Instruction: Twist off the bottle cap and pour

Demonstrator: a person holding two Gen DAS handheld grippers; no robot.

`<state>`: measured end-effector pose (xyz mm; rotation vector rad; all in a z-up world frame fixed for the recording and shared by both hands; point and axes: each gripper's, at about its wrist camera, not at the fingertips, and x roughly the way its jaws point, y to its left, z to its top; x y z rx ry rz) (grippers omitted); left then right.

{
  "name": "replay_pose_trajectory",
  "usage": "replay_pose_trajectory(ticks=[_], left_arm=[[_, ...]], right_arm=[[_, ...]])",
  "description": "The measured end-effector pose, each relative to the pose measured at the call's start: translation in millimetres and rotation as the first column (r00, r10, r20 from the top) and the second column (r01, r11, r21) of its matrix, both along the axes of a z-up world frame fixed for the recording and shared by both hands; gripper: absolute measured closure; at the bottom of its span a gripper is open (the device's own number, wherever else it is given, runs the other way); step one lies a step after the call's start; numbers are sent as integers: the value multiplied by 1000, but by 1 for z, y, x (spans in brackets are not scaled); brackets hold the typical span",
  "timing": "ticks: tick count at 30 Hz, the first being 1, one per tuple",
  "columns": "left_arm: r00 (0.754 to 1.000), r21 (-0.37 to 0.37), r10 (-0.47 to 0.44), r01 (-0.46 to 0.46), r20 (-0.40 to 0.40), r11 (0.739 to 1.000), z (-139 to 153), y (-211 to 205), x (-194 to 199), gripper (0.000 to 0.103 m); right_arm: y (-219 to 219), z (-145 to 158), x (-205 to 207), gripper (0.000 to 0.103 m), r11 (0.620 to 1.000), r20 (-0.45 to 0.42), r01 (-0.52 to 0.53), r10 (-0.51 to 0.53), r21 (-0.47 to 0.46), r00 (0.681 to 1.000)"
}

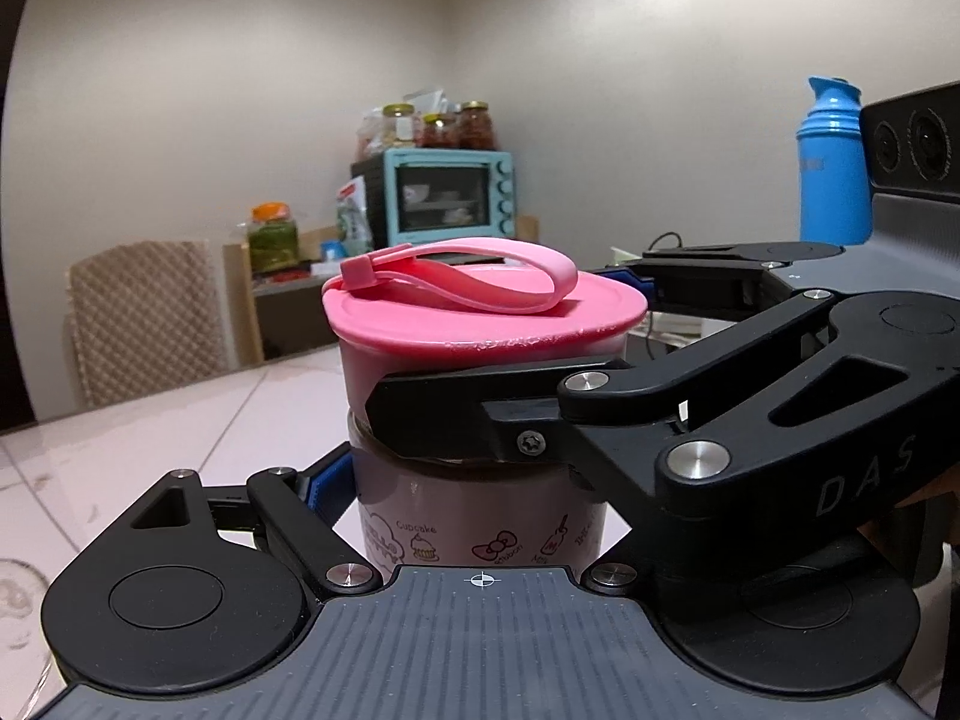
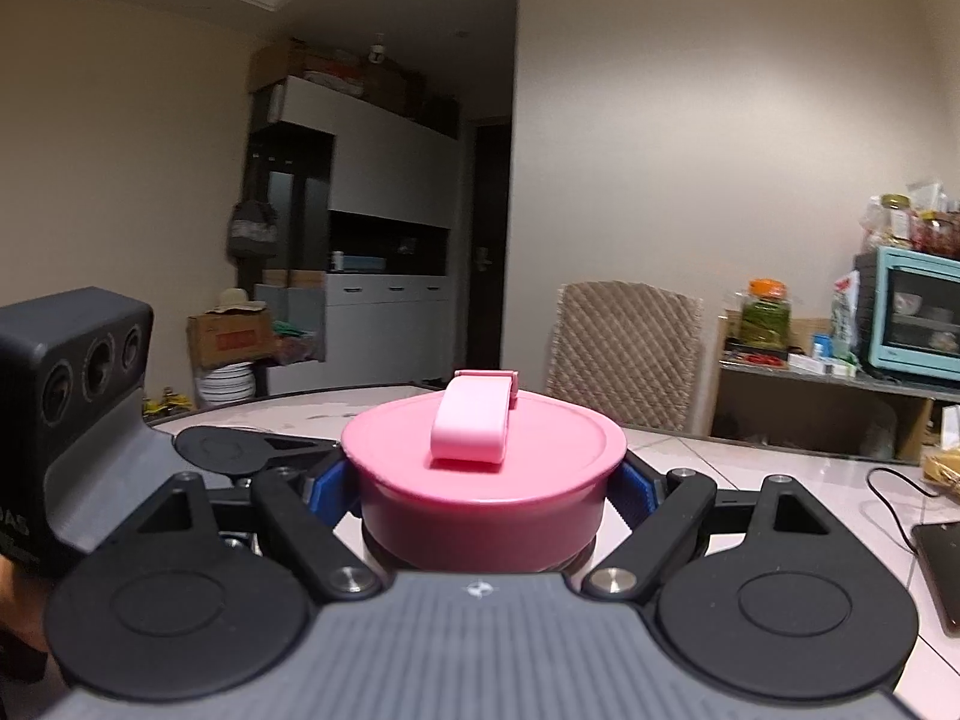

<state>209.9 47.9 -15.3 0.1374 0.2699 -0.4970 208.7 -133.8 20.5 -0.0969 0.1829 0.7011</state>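
Left wrist view: left gripper [image 1: 474, 498] clamped on bottle [image 1: 474, 510] body below pink cap [image 1: 480, 312], bottle upright between the jaws above tiled surface [image 1: 150, 432]; right gripper [image 1: 510, 360] reaching in from the right, gripping cap. Right wrist view: right gripper [image 2: 486, 480] closed on cap [image 2: 480, 468], blue pads [image 2: 636, 486] pressing both sides, left gripper [image 2: 252, 456] lower left.

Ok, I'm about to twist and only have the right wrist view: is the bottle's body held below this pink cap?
Observer: Yes, the left gripper is shut on the bottle, just under the cap.
Operator: Is the body plain or printed?
Observer: Printed: a cupcake drawing and a ribbon bow drawing.
Operator: Anything behind my right gripper?
Observer: A blue bottle, upright, beyond its body.
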Motion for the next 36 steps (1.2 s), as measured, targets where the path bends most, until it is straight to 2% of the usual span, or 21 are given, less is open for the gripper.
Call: replay_pose_trajectory(ticks=[12, 18, 28, 36], left_arm=[[1000, -10, 30, -30, -7, 999, -5, 4, -6, 14], [1000, -11, 31, -31, -3, 999, -6, 5, -5, 14], [1000, -25, 24, -24, -1, 999, -9, 7, 0, 14], [1000, -37, 19, -19, 0, 999, -12, 7, 3, 14]], right_arm=[[-11, -7, 1, 18, 990, 15, -139, 139, -20, 990], [-19, -8, 5, 18, 980, 1, -197, 197, 6, 980], [-35, -7, 24, 18, 948, -37, -312, 315, 63, 948], [-43, -4, 35, 18, 927, -45, -367, 371, 79, 928]])
